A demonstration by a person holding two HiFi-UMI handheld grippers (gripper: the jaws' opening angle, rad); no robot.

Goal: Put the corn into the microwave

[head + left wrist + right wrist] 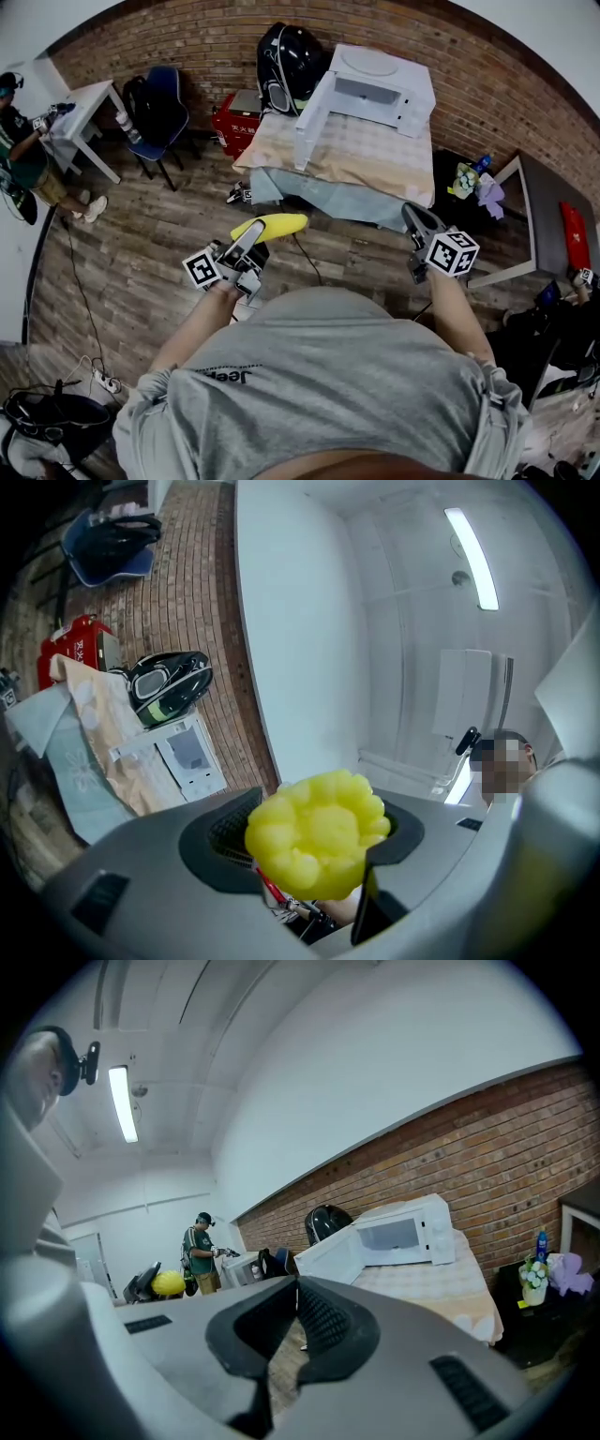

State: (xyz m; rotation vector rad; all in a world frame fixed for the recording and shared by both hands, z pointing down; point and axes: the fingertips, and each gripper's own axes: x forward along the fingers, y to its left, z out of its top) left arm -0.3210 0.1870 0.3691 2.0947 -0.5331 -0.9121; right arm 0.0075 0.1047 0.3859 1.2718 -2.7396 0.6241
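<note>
White lettering on a red box [242, 120] left of the microwave [375, 89] is too small to be read; "Jeep" is seen upside down on the grey shirt [309, 375]. The corn [274, 225], bright yellow with knobbly kernels at its end, is clamped in the left gripper [248, 242], well short of the microwave, whose door is swung open. The right gripper [413, 221], nearer the microwave's right side, is pressed closed on nothing.

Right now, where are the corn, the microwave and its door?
corn [319, 832], left gripper view, its blunt end
microwave [405, 77], head view, its white top
microwave door [316, 112], head view, middle of the open panel
</note>
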